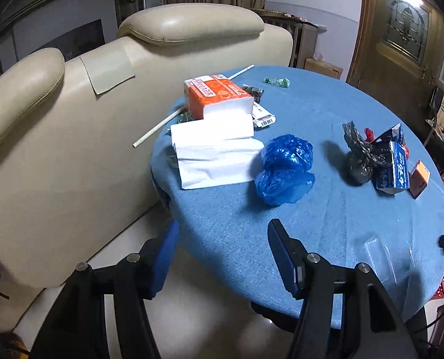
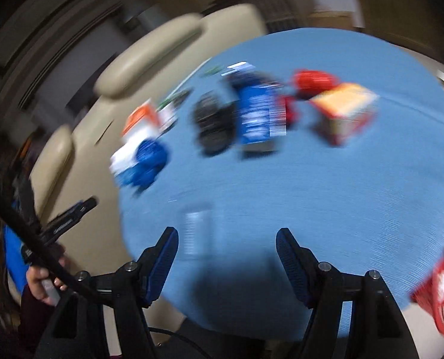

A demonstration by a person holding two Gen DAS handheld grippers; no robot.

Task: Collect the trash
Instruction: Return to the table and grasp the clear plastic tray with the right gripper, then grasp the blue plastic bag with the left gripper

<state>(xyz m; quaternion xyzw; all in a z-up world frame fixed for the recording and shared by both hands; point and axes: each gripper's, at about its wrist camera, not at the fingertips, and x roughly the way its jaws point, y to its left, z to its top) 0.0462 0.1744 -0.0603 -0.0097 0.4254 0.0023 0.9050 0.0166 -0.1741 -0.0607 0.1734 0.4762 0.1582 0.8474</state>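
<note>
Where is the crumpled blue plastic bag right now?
In the left wrist view, the blue plastic bag lies mid-table, just right of the white tissues.

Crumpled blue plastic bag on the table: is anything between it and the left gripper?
Nothing visible. Only bare blue tablecloth lies between the open left gripper and the crumpled blue plastic bag. The white tissue sheets touch the bag's left side, off that line.

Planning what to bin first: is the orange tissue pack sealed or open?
Open. On the orange tissue pack the near end gapes, and white tissues spill from it onto the blue tablecloth.
</note>
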